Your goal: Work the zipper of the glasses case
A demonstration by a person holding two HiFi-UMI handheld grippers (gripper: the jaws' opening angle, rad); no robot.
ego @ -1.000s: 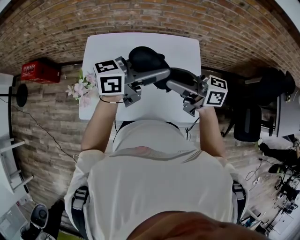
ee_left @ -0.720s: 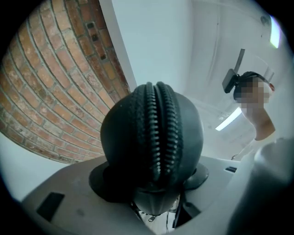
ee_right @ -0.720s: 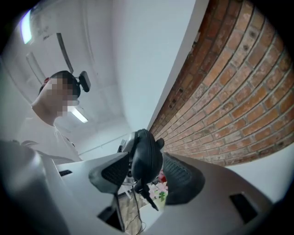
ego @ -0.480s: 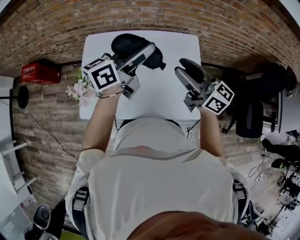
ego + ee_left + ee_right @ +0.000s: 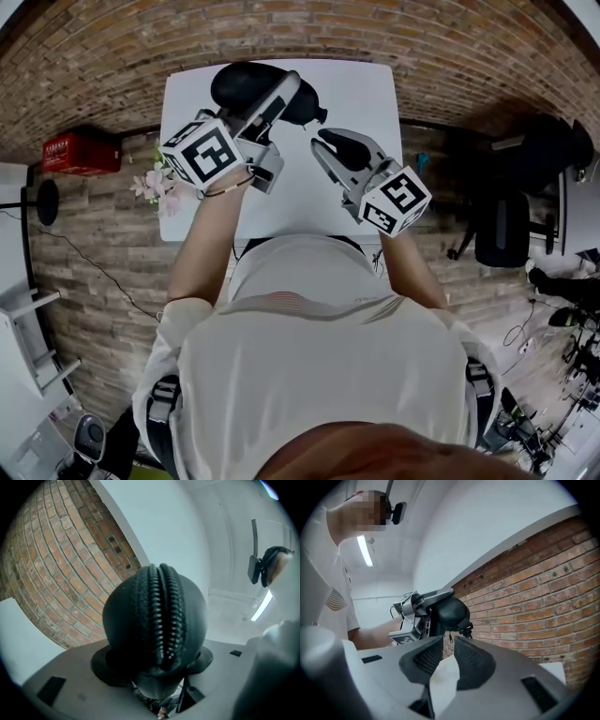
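The black glasses case (image 5: 234, 82) is held up over the white table (image 5: 361, 94), with my left gripper (image 5: 274, 94) shut on it. In the left gripper view the case (image 5: 154, 616) fills the middle, its closed zipper (image 5: 159, 620) running straight up from the jaws. A small zipper pull (image 5: 319, 115) sticks out at the case's right end. My right gripper (image 5: 336, 150) hangs just right of the case and clear of it. Its jaws are closing to a narrow gap with nothing between them (image 5: 447, 656). It looks at the case (image 5: 452, 611) and its dangling pull (image 5: 450, 638).
The table stands on a brick-patterned floor. A red box (image 5: 80, 145) and a bunch of pale flowers (image 5: 157, 180) lie left of the table. A black office chair (image 5: 502, 239) stands to the right. A brick wall (image 5: 543, 583) shows in both gripper views.
My two grippers have come apart. The left one carried the case up and to the left. The right one let go, swung out right, then came back toward the case with narrower jaws.
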